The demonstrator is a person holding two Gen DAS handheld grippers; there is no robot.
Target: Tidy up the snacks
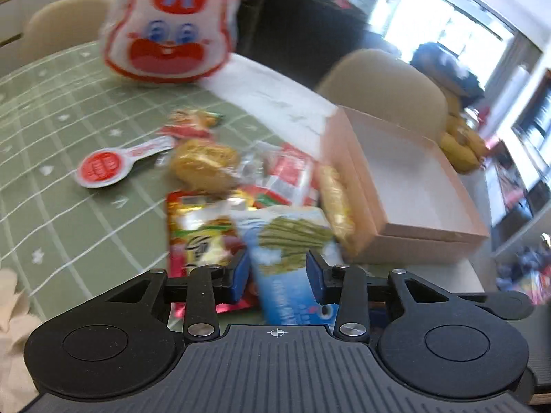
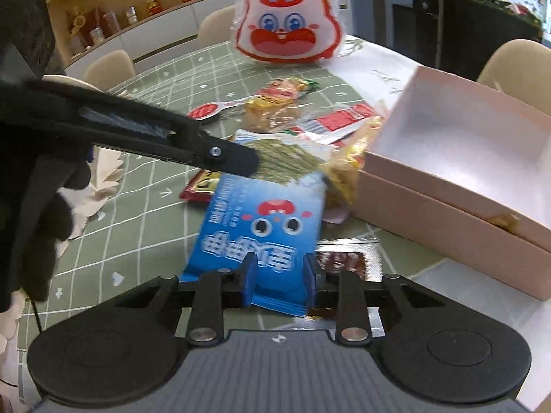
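A blue snack packet with a cartoon face (image 2: 261, 223) lies on the green checked tablecloth, its far end printed with green sticks (image 1: 292, 237). My left gripper (image 1: 278, 272) is open, fingers either side of that far end. My right gripper (image 2: 279, 280) is open, fingers either side of the packet's near end; contact cannot be judged. The left gripper (image 2: 237, 160) shows in the right wrist view, over the packet's far end. An open pink box (image 2: 458, 144) stands right of the pile, empty; it also shows in the left wrist view (image 1: 406, 179).
A pile of snacks lies beyond the packet: a red-gold pouch (image 1: 196, 230), yellow cakes (image 1: 203, 165), a red-white wrapper (image 1: 289, 172), a red round-headed packet (image 1: 103, 167). A big rabbit-face bag (image 2: 289, 20) stands at the back. A brown packet (image 2: 341, 261) lies by my right fingers. Chairs surround the table.
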